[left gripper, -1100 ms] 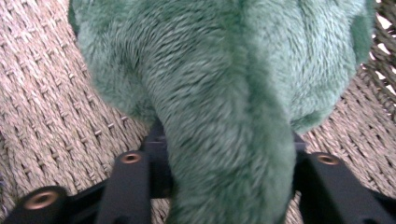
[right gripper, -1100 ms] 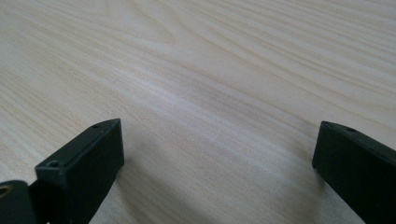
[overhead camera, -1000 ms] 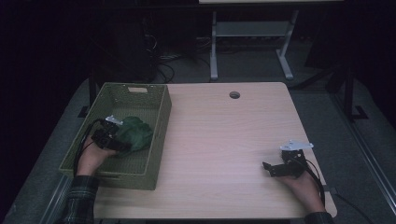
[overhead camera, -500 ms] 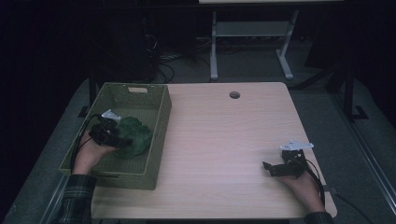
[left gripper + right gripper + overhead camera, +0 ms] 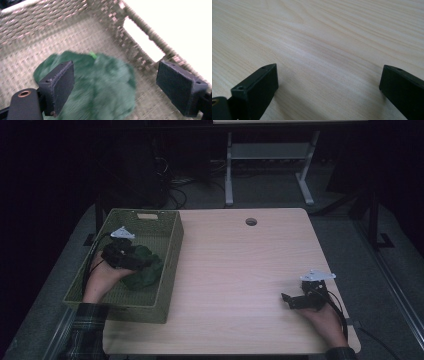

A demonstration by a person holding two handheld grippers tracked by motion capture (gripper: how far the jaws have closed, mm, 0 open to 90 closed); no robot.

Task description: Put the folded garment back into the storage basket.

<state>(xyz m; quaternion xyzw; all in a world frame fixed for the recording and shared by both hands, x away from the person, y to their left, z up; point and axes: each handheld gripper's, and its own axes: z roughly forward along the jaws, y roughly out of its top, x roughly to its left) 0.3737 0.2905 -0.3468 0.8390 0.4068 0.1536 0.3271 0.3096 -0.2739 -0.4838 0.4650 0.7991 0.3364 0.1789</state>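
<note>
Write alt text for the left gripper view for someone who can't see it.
A crumpled green cloth lies on the floor of a woven basket, seen between the two black jaws of the left gripper, which stand wide apart and do not pinch it. The jaws have just been opening. A handle slot in the basket wall shows at upper right.

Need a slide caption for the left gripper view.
Left gripper, jaws just opened, above the green cloth in the woven basket.

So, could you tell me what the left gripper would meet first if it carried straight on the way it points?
Most likely the green cloth lying in the basket: it sits directly beyond the open left gripper.
</note>
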